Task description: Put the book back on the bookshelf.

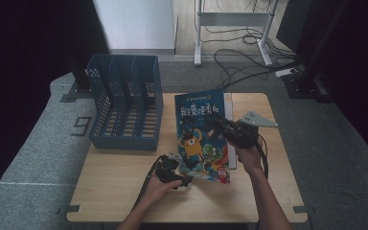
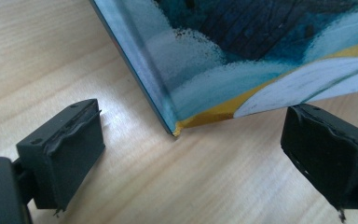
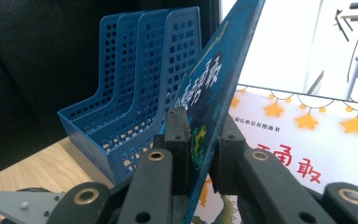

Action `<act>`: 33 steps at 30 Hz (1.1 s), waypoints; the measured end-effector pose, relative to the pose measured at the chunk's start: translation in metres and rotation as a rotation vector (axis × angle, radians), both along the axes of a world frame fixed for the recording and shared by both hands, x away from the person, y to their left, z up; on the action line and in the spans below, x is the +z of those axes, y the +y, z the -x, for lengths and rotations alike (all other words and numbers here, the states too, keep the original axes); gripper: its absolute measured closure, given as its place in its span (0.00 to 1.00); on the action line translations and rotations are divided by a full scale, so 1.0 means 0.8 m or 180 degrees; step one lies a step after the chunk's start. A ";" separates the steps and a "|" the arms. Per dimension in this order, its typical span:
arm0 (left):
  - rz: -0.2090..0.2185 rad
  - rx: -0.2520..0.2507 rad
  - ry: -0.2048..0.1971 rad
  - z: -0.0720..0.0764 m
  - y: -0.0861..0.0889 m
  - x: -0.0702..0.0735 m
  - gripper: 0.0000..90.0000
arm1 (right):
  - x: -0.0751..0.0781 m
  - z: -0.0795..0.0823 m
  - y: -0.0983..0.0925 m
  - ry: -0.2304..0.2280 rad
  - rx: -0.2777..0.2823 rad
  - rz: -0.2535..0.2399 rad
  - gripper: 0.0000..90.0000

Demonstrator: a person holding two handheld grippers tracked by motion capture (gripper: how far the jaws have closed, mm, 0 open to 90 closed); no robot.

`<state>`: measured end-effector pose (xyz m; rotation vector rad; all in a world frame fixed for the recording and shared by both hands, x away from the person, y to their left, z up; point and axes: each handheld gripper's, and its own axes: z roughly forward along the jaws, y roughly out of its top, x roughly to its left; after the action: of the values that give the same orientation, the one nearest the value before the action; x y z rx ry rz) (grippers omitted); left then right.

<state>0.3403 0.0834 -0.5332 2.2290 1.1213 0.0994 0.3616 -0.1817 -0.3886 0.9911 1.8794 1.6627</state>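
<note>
Right claw (image 3: 200, 140) clamped tight, left claw (image 2: 191, 154) jaws spread wide

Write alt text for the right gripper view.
The right gripper is clamped on the edge of a dark blue picture book, holding it tilted up off the table. Behind it stands a blue mesh file rack on the wooden table; another book with a white starred cover lies underneath.

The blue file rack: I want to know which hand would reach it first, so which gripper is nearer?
Left. The left gripper sits near the blue file rack's front corner; the right gripper clamps the book, farther right.
</note>
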 end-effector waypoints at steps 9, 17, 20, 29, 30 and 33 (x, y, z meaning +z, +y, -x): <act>-0.0086 0.0044 -0.0118 0.004 -0.004 -0.003 0.04 | -0.005 0.007 -0.006 -0.0070 0.0047 -0.0071 0.87; -0.0173 0.0068 -0.0239 0.009 -0.008 -0.006 0.05 | -0.006 0.016 -0.011 -0.0097 0.0101 -0.0085 0.88; -0.0211 0.0073 -0.0262 0.010 -0.010 -0.006 0.05 | -0.006 0.018 -0.012 -0.0104 0.0130 -0.0087 0.88; -0.0172 0.0080 -0.0244 0.015 -0.009 -0.005 0.08 | -0.006 0.023 -0.012 -0.0165 0.0161 -0.0034 0.88; -0.0170 0.0074 -0.0243 0.016 -0.009 -0.005 0.08 | -0.006 0.023 -0.012 -0.0169 0.0166 -0.0031 0.88; -0.0185 0.0082 -0.0250 0.016 -0.007 -0.005 0.08 | -0.006 0.023 -0.012 -0.0178 0.0172 -0.0039 0.88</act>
<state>0.3274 0.0780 -0.5373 2.2418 1.1179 0.2310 0.3432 -0.1916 -0.3937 0.8967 1.8771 1.7169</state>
